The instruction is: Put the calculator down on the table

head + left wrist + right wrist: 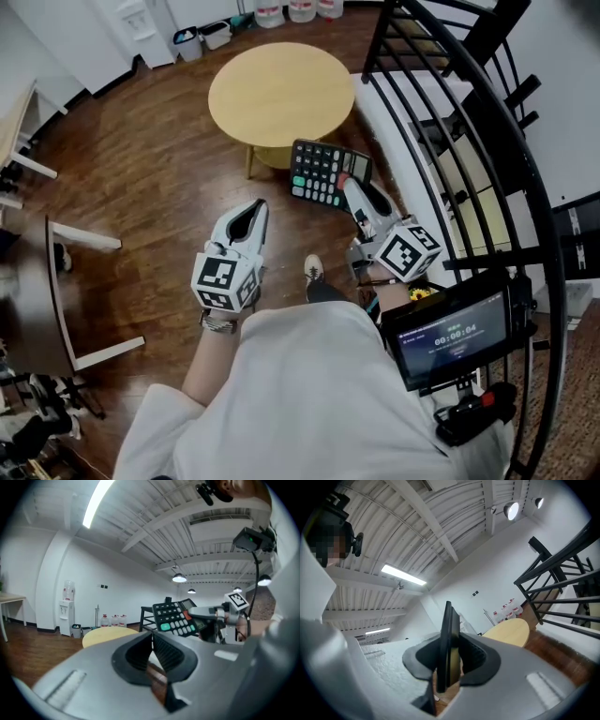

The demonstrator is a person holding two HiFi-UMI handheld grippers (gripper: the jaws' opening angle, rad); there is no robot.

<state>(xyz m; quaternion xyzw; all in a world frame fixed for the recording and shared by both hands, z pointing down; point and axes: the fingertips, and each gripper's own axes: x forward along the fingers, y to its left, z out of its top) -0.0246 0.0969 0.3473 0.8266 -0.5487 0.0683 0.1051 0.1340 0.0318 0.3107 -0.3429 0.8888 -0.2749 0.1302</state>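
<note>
A black calculator (325, 172) with grey, green and red keys hangs in the air over the wooden floor, just short of the round light-wood table (279, 94). My right gripper (354, 195) is shut on its near edge; in the right gripper view the calculator (448, 644) stands edge-on between the pads. My left gripper (251, 217) is lower and to the left, its jaws closed together with nothing in them. From the left gripper view the calculator (176, 617) shows to the right, beyond the table (108, 634).
A black metal stair railing (473, 141) rises close on the right. A white-legged desk (52, 281) stands at the left. Water bottles (300, 9) and small bins (202, 39) line the far wall. A shoe (314, 272) shows on the floor below the grippers.
</note>
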